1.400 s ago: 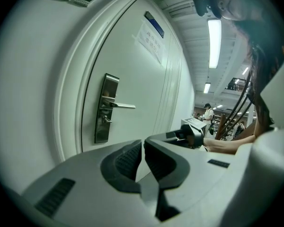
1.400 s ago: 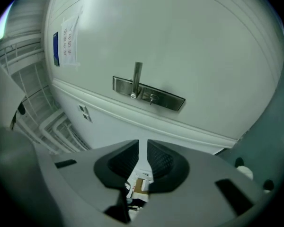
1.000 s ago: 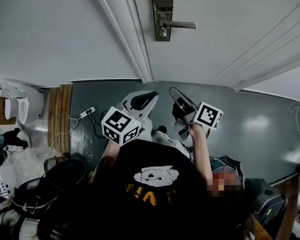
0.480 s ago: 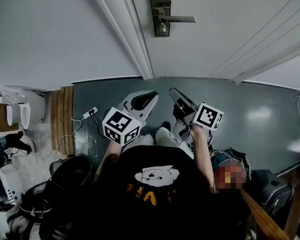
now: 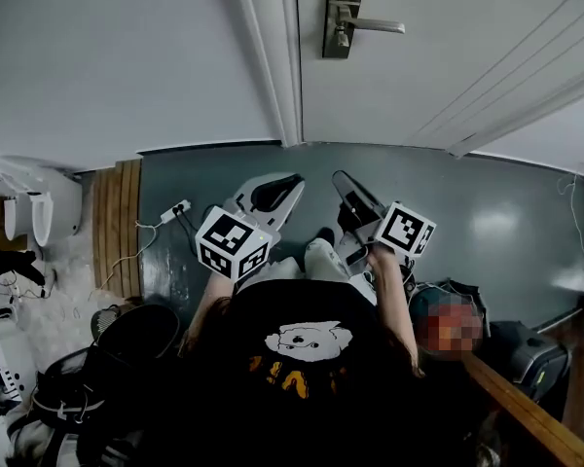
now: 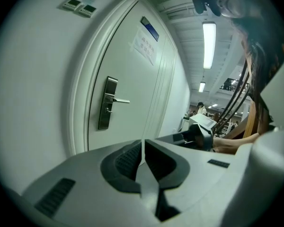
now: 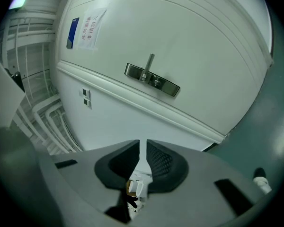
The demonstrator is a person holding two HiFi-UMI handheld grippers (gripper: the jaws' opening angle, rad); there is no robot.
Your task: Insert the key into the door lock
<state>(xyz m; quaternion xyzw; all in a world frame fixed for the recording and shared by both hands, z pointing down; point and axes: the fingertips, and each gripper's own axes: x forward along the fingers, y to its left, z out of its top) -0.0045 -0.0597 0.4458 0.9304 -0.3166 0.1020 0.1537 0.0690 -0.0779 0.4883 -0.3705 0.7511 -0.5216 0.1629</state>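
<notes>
Your right gripper has its jaws drawn together, with only a thin slit between them. At their root sits a small pale and brass thing, most likely the key, though the view there is too poor to be sure. Your left gripper is closed on nothing and hangs just beside the right one.

Ahead of both, and well apart from them, is the lock, a dark plate with a lever on the door. Seen from the right gripper, the plate lies turned on its side.

I judge you are at the approach, with insertion not yet begun. The next move calls for carrying the right gripper forward to the plate and rolling it until the blade lines up with the lock. Then push straight in, without scraping the plate.
</notes>
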